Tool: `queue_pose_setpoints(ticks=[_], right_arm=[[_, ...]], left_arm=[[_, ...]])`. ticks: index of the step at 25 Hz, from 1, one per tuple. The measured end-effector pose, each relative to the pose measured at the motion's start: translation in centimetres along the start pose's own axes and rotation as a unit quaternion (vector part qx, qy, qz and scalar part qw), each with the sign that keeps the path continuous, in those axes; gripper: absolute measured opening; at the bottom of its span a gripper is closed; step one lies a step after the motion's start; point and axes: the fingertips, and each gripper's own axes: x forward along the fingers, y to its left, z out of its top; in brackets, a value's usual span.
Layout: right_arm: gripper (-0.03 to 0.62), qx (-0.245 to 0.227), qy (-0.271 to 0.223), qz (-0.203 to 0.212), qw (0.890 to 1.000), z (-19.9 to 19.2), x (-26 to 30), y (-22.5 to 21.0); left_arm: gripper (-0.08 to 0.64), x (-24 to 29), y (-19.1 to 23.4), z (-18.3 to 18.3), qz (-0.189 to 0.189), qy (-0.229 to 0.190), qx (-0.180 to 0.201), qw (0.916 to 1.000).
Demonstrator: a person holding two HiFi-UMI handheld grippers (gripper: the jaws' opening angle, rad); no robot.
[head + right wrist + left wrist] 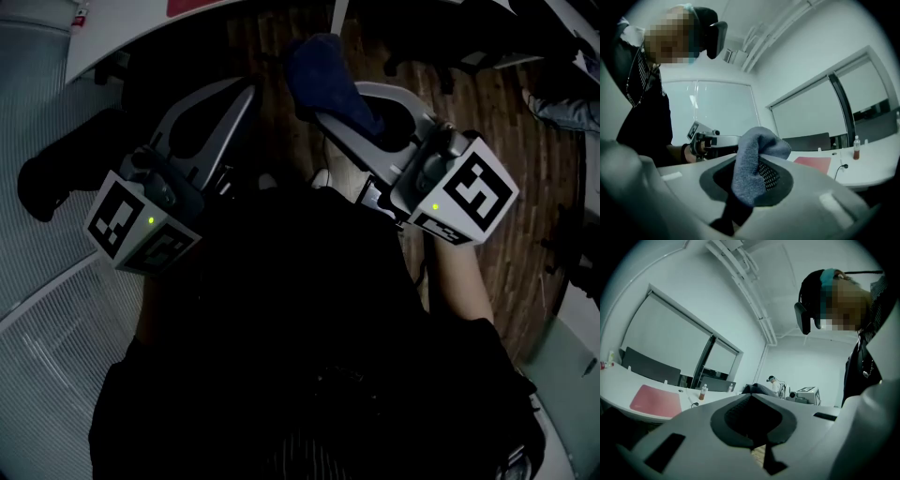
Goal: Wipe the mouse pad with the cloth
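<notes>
A red mouse pad point(655, 401) lies on the white curved desk point(614, 380); the right gripper view shows the mouse pad point(813, 164) too, off to the right. The blue-grey cloth point(754, 161) sticks up from my right gripper point(757, 145), which is shut on it. In the head view the cloth point(321, 64) hangs over the tip of the right gripper point(319, 94), held close to my body above the wooden floor. My left gripper point(249, 92) is beside it, jaws together and holding nothing. In its own view the left gripper point(751, 397) points across the room, far from the pad.
A small bottle point(703, 392) stands on the desk past the pad, with a cable near it. Dark chairs point(649, 366) line the desk's far side. Another person point(771, 380) is at the far end of the room. Chair bases stand on the wooden floor point(487, 112).
</notes>
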Motion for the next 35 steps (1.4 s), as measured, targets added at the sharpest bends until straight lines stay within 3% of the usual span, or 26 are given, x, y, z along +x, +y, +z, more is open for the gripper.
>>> queue_pose_setpoints(ticks=[4, 7, 13, 21, 28, 35], right_arm=[[0.060, 0.051, -0.037, 0.013, 0.998, 0.4, -1.9, -3.6], [0.060, 0.081, -0.072, 0.019, 0.994, 0.5, -3.1, -4.0], [0.064, 0.048, -0.105, 0.040, 0.993, 1.9, -4.9, -1.8], [0.064, 0.050, -0.120, -0.027, 0.991, 1.1, -5.1, -1.4], [0.066, 0.061, -0.128, -0.105, 0.984, 7.2, -5.7, -10.3], [0.067, 0.059, -0.129, -0.156, 0.978, 10.3, 0.7, -14.7]], left_arm=[[0.008, 3.1, 1.0, -0.2, 0.004, 0.013, -0.023, 0.9996], [0.008, 3.1, 1.2, -0.2, 0.008, 0.022, -0.014, 0.9996], [0.008, 3.1, 0.8, -0.4, -0.009, 0.032, -0.002, 0.9994], [0.008, 3.5, 1.3, -1.2, -0.090, 0.011, 0.007, 0.9959], [0.008, 12.3, 4.9, 4.6, -0.152, 0.018, 0.030, 0.9878], [0.008, 12.8, 11.3, 6.8, -0.178, 0.061, 0.092, 0.9777]])
